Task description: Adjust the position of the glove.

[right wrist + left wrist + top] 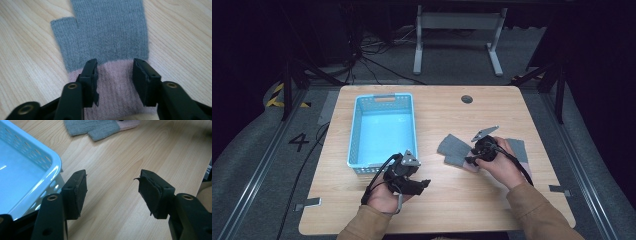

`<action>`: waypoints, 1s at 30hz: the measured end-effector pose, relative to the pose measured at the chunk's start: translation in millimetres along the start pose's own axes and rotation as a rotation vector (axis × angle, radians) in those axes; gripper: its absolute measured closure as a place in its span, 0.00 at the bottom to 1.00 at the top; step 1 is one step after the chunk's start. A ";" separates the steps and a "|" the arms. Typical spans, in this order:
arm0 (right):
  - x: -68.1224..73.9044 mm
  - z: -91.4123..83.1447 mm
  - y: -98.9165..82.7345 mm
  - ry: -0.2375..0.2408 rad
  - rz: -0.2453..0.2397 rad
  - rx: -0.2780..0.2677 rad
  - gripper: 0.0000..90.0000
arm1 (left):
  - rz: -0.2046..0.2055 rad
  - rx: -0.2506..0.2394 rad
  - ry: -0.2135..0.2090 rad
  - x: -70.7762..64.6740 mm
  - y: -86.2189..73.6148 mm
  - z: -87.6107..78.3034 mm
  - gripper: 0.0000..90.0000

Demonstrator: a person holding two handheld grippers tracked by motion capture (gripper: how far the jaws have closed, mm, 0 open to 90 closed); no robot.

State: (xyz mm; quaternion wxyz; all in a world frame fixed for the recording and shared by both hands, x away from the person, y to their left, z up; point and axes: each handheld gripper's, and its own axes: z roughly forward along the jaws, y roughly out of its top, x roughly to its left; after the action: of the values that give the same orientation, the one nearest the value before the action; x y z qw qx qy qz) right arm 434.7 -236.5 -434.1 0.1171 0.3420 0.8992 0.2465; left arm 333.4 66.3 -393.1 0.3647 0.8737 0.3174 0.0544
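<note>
We find the grey knitted glove with pink cuff (105, 37) flat on the wooden surface (452, 200). Right gripper (115, 75) fingers apart astride the cuff; left gripper (112, 192) fingers apart, empty. Soft, light; we advise pinching the cuff.

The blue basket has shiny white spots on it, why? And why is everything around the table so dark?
In the left gripper view, the blue basket has smooth, glossy plastic, so light from above glints off its rim and floor. In the high view, the light falls on the wooden table, while the floor and room beyond are dim. In the right gripper view, the grey and pink glove is knitted and soft, so it shows no glare.
</note>
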 end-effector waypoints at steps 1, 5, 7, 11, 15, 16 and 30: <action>0.3 -0.1 0.1 -0.001 0.001 0.001 0.66 | 0.000 0.000 0.000 0.0 0.0 0.0 0.45; 1.4 -1.1 0.2 0.008 0.004 0.006 0.81 | 0.000 0.001 0.000 0.3 -0.1 0.0 0.45; 1.3 -1.3 0.1 0.011 0.006 0.006 0.84 | -0.001 0.000 0.000 0.3 -0.2 0.1 0.45; -0.7 -1.8 -1.3 0.020 0.007 -0.016 0.89 | -0.001 -0.002 -0.001 0.8 -0.2 0.1 0.45; -2.5 -6.8 -2.7 0.028 0.016 -0.050 0.91 | 0.000 -0.002 -0.002 0.9 0.8 0.1 0.45; -2.9 -9.4 -2.7 0.026 0.014 -0.068 0.91 | -0.001 -0.005 -0.004 0.8 1.1 0.4 0.45; -0.5 -54.4 -15.7 0.054 0.013 -0.154 0.90 | 0.025 -0.024 -0.029 1.8 14.0 2.3 0.44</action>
State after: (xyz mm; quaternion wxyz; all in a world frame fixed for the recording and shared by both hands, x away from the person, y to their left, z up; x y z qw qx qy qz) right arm 405.7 -266.7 -396.0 0.1173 0.3311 0.8782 0.3246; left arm 342.7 58.6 -385.7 0.3787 0.8739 0.3006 0.0502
